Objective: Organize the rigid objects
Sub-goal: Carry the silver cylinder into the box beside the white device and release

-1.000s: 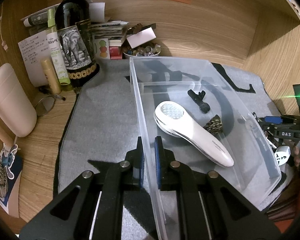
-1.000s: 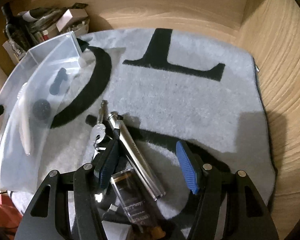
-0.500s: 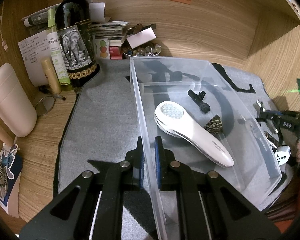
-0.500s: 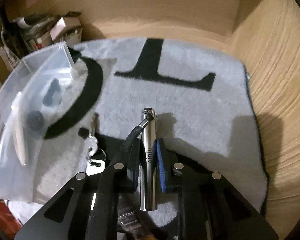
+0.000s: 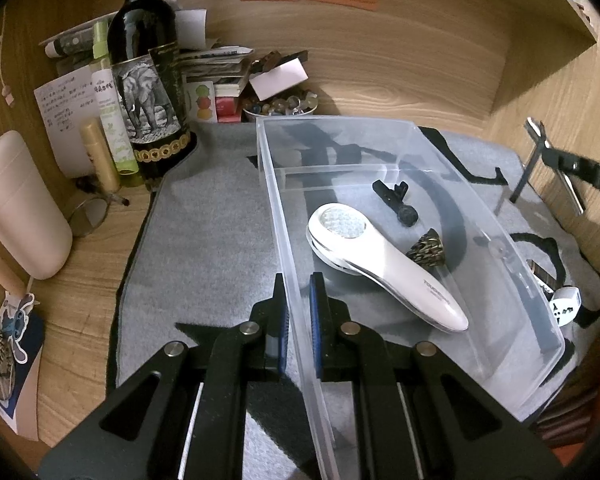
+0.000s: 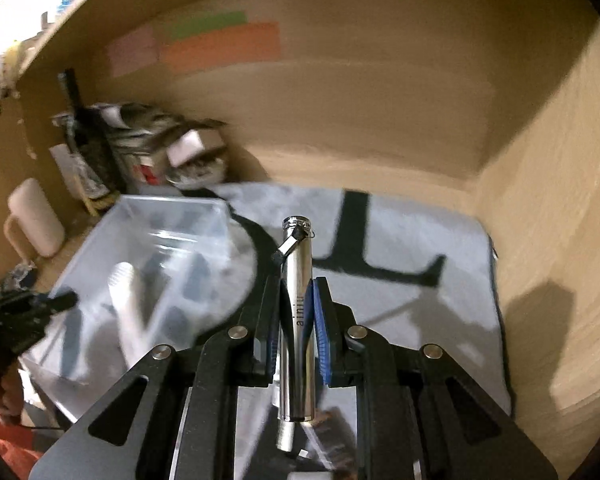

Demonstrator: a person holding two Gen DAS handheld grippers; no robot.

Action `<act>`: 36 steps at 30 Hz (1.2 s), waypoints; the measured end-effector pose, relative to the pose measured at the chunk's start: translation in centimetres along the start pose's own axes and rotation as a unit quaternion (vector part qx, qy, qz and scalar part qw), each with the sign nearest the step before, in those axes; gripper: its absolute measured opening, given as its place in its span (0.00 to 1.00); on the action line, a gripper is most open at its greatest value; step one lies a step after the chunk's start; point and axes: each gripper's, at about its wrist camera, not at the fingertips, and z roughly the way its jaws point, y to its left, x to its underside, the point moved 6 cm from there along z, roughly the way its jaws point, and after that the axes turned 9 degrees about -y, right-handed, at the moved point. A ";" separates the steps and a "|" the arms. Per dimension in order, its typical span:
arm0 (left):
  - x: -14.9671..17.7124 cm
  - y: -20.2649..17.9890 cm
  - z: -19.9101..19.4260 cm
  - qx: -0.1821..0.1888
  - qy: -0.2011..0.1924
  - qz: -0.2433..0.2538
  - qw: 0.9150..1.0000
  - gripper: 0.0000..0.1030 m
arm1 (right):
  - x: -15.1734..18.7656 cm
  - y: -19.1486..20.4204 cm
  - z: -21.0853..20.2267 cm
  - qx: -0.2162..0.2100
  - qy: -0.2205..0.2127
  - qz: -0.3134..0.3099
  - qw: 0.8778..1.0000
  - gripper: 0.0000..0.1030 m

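A clear plastic bin [image 5: 496, 224] stands on the grey mat [image 5: 204, 232]. Its left wall is pinched by my left gripper [image 5: 298, 280], which is shut. Inside lie a white handheld device [image 5: 384, 256], a black clip [image 5: 396, 202] and a small patterned cone [image 5: 426, 248]. My right gripper [image 6: 296, 284] is shut on a silver metal tube [image 6: 298, 248], held in the air above the mat [image 6: 420, 320], right of the bin [image 6: 172, 216]. The left wrist view shows that right gripper [image 5: 556, 158] at the far right edge, beyond the bin's right wall.
A dark wine bottle [image 5: 148, 80], a green spray bottle [image 5: 108, 108], a pink mug [image 5: 20, 208] and a bowl of beads [image 5: 280, 106] crowd the back left. A white plug adapter [image 5: 566, 306] lies right of the bin. Wooden walls close the back and right.
My right gripper shut on the silver tube and lifted it off the mat, tilting upward. The left gripper and the bin have stayed put.
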 end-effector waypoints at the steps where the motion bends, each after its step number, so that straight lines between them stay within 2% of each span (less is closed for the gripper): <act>1: 0.0 0.0 0.0 0.000 -0.001 0.000 1.000 0.09 | -0.4 0.8 0.0 -0.006 -0.004 -0.005 1.000 0.14; 9: 0.1 0.0 -0.1 0.006 -0.005 0.002 1.000 0.10 | -1.9 6.5 0.7 -0.069 -0.020 -0.038 0.997 0.14; 17: 0.2 0.2 -0.2 0.015 -0.010 -0.008 1.000 0.10 | -0.4 10.5 2.9 -0.106 0.013 -0.066 0.992 0.14; 23: 0.2 0.2 -0.2 0.015 -0.010 -0.007 1.000 0.11 | 1.1 12.4 4.7 -0.122 0.051 -0.090 0.987 0.14; 29: 0.2 0.2 -0.2 0.015 -0.010 -0.007 1.000 0.11 | 2.6 13.5 6.9 -0.119 0.096 -0.117 0.981 0.14; 36: 0.2 0.3 -0.2 0.015 -0.011 -0.007 1.000 0.11 | 2.9 13.8 7.2 -0.111 0.102 -0.136 0.979 0.14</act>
